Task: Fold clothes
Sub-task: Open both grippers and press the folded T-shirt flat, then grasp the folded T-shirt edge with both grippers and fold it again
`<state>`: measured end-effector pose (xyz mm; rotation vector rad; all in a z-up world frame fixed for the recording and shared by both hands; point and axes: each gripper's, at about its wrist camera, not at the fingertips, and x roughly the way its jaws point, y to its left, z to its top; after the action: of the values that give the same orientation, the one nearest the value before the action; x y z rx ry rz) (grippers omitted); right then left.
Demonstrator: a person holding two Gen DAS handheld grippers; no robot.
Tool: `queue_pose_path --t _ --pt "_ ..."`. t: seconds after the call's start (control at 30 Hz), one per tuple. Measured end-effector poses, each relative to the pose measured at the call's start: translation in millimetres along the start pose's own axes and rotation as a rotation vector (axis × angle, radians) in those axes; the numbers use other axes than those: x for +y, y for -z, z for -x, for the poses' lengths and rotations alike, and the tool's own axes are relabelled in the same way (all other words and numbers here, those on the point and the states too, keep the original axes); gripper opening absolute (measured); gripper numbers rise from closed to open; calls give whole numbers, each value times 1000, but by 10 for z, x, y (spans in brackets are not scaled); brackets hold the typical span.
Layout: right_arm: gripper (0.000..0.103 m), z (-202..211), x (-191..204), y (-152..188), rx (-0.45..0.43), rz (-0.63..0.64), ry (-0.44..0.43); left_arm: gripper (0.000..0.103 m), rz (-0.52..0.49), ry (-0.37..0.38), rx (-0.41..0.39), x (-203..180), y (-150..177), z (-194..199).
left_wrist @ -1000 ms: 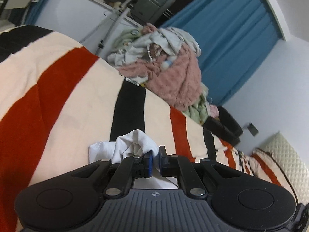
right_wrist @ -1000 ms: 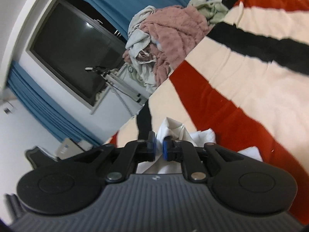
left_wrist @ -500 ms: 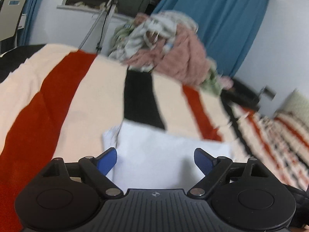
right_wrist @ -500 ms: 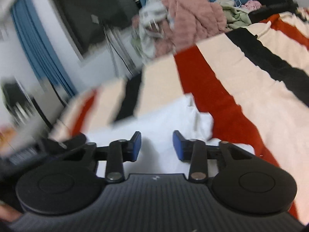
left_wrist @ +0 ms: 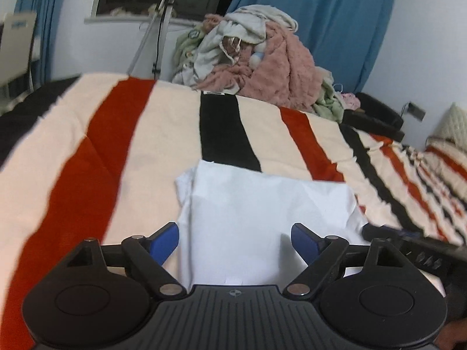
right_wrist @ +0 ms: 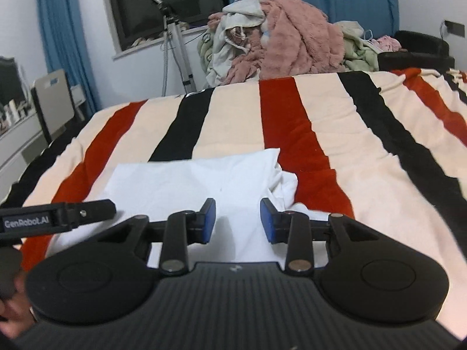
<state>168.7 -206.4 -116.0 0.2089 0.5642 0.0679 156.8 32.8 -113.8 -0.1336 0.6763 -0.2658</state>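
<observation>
A striped blanket in cream, red and black covers the bed, its stripes running from the near edge to the far edge. At the far edge a heap of laundry rises, with a fuzzy pink throw draped over pale green and grey-white pieces. Behind the heap hang blue curtains on either side of a dark window. A metal tripod stand stands beside the bed's far left corner. Beyond the far right corner sits a black seat, with a wall socket above it on the white wall.
</observation>
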Motion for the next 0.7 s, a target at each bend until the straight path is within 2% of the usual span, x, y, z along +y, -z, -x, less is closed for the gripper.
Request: queue_pose_path --t 0.1,0.17,0.27,0.43,0.53,0.63,0.7 --pt "37 145 -8 76 17 -6 -4 86 28 15 32 22 137 69" --pt "37 125 -6 212 63 -13 -6 86 67 33 55 55 225 104" --pt "37 66 15 409 99 8 0 86 196 96 78 187 296 186" --pt "36 127 5 464 74 2 1 87 391 186 28 404 381 538" --pt "36 169 3 478 73 -3 3 87 501 256 34 494 486 683" --pt "36 201 14 477 72 -13 13 87 557 290 90 526 580 667" --pt "36 249 -11 513 91 -111 -53 84 630 316 144 591 659 617"
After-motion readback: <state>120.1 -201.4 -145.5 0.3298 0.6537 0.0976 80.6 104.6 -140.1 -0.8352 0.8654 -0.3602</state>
